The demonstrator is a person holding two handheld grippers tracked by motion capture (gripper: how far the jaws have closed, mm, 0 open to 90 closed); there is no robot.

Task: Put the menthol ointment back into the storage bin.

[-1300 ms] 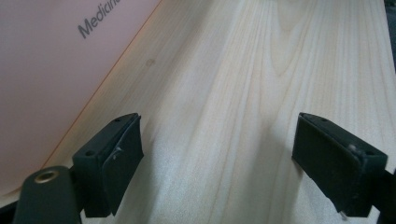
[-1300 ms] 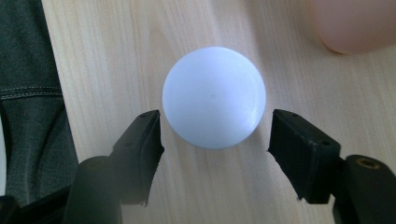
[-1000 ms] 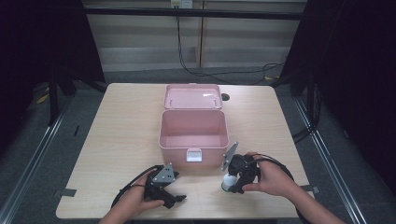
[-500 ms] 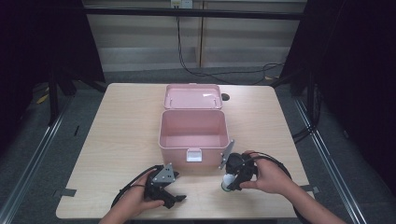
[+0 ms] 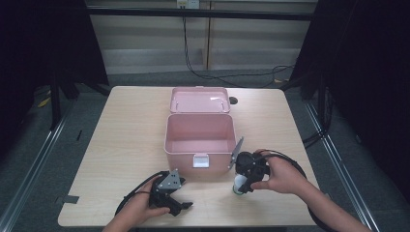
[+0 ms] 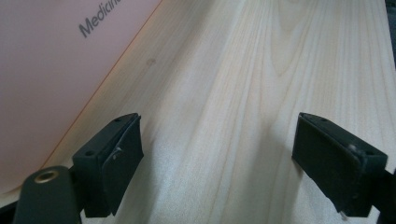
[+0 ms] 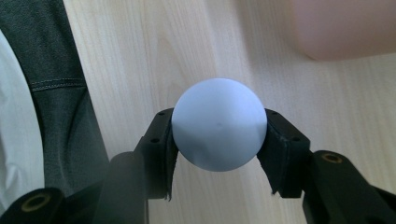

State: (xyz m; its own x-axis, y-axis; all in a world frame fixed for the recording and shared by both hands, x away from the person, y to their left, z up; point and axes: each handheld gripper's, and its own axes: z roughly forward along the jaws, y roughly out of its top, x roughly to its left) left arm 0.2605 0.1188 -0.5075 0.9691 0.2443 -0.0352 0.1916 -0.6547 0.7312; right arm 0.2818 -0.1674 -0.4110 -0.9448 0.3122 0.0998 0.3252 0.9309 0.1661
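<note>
Right gripper [image 7: 219,135] has dropped toward the surface [image 5: 125,125] near its front edge, clamped on a white bottle [image 7: 219,123]; the open pink box [image 5: 200,140] sits just beside. Left gripper [image 6: 229,158] rests, jaws apart.

Both black grippers, the left gripper [image 5: 181,206] and right gripper [image 5: 240,185], carry blocky screw-holed jaws with brass-coloured rivets, grey three-cornered top plates, and looping black cables; forearms are bare, unsleeved.

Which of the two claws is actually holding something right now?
The right claw, its jaws shut on a white round-topped object. The left claw hangs open over bare table.
</note>
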